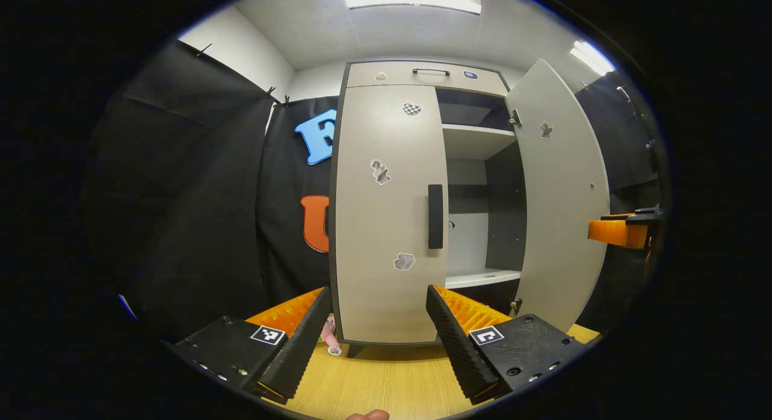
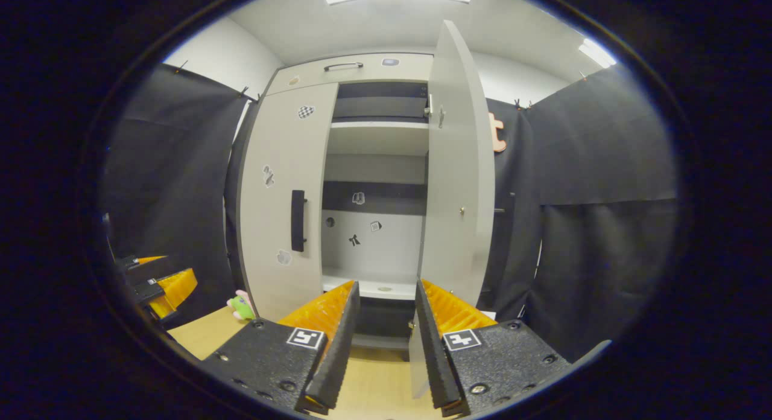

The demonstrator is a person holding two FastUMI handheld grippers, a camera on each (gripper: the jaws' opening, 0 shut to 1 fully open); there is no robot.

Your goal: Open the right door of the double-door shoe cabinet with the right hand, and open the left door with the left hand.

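The shoe cabinet stands straight ahead of me. Its left door is closed, with a black vertical handle at its right edge. The right door is swung wide open, baring the shelves. My left gripper is open, short of the left door and a little below the handle, touching nothing. In the right gripper view the right door is edge-on, just above my open right gripper, whose right finger is beside the door's lower edge. The left door's handle is at left.
A small plush toy lies on the wooden surface by the cabinet's left foot. Black cloth walls close in both sides. The other gripper hovers beyond the open door's outer edge. A top drawer with a handle caps the cabinet.
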